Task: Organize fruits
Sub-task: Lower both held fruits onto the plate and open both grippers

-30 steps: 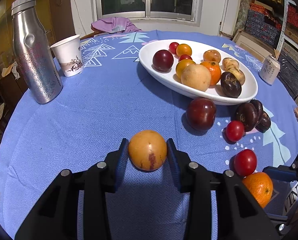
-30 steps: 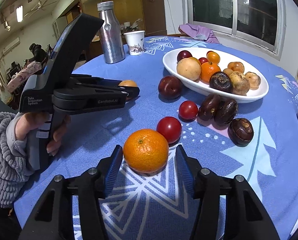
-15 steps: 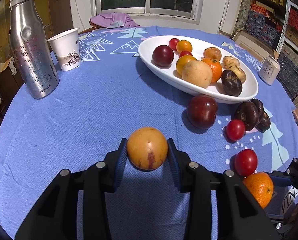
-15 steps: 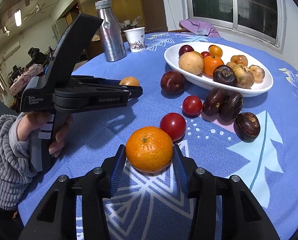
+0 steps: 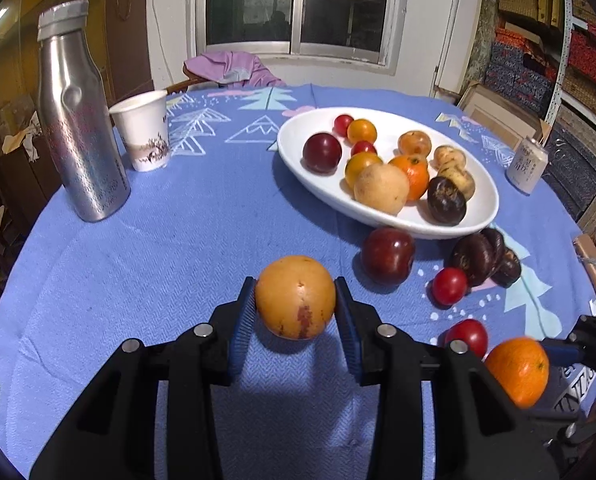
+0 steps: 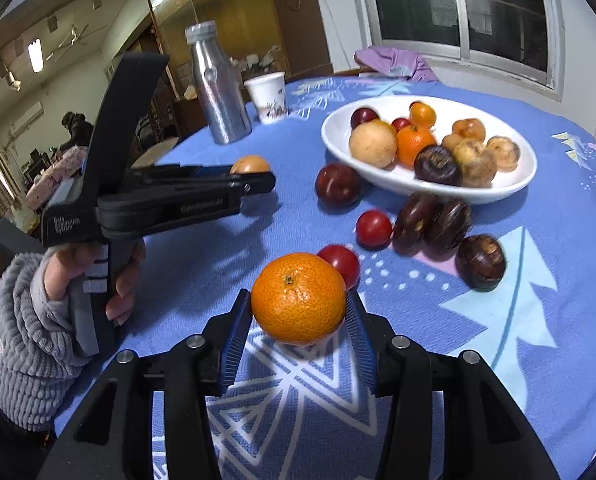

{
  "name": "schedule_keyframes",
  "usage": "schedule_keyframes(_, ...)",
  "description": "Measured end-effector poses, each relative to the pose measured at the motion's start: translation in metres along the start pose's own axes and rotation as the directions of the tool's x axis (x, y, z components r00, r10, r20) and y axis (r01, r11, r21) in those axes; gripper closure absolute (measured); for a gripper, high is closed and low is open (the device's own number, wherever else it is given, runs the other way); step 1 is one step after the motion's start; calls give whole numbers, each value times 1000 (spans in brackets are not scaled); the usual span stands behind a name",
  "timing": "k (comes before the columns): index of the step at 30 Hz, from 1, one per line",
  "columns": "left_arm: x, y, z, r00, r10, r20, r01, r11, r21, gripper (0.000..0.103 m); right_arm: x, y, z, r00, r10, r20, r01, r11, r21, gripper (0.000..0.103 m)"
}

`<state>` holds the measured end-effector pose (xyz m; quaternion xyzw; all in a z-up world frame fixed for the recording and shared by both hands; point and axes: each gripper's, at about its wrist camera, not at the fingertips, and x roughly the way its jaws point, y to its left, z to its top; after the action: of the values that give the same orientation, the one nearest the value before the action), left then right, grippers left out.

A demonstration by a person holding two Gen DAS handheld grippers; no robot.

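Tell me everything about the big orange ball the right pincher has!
It is a mandarin orange, round, bright orange, with shiny dimpled peel and a small green-brown stem button on top. It looks whole and unpeeled. The right gripper pinches it between two black fingers with ribbed blue pads, one on each side. It seems lifted just off the blue tablecloth, with a shadow beneath. A red tomato sits right behind it.

bottle [image 5: 79, 120] left of cup [image 5: 143, 132], fruit-filled dish [image 5: 298, 136] right, loose fruits before it
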<state>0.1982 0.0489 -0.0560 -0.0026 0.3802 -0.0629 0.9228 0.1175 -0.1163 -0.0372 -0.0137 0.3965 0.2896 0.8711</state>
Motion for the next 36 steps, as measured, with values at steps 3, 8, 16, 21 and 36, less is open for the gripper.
schedule_keyframes(3,-12,-1,12,999,-9,36,10,1000,-19,65,-18,-15,10,998,-15,66,12,999,43,55)
schedule_keyframes(8,-26,-13,55,996,-7,89,6,1000,10,65,-44,-58,50,985,-76,152,51,985,165,55)
schedule_keyframes(16,-2,-41,123,990,-20,143,20,1000,1,65,-42,-106,126,958,-159,239,95,961,260,55)
schedule_keyframes(21,40,-39,150,992,-33,120,40,998,-57,65,2,-126,145,973,-143,182,87,954,286,55)
schedule_keyframes(36,148,-21,164,999,-29,-24,29,999,-28,65,100,-128,157,990,-139,15,135,978,159,55)
